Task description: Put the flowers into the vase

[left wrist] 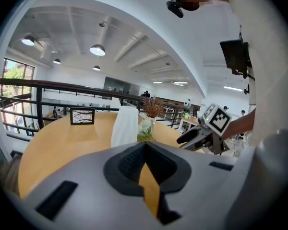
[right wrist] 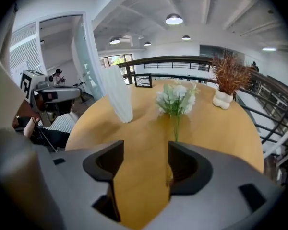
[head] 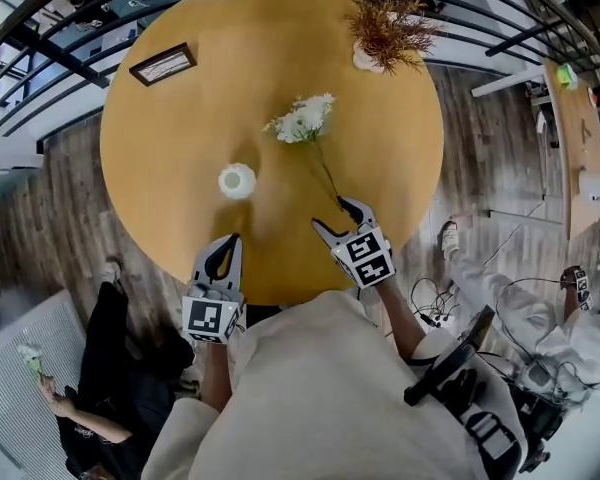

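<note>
Tabletop (head: pixel 180 118), flowers (head: pixel 302 120) flat, stem (head: pixel 325 171) nearest (blooms (right wrist: pixel 176 96) far)

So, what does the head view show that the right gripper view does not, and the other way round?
Only the head view: the right gripper from outside, with its marker cube, and cables on the floor. Only the right gripper view: ceiling lamps, and how the stem runs in beside one open jaw. Both: the table, white vase, flowers, picture frame, dried plant.
</note>
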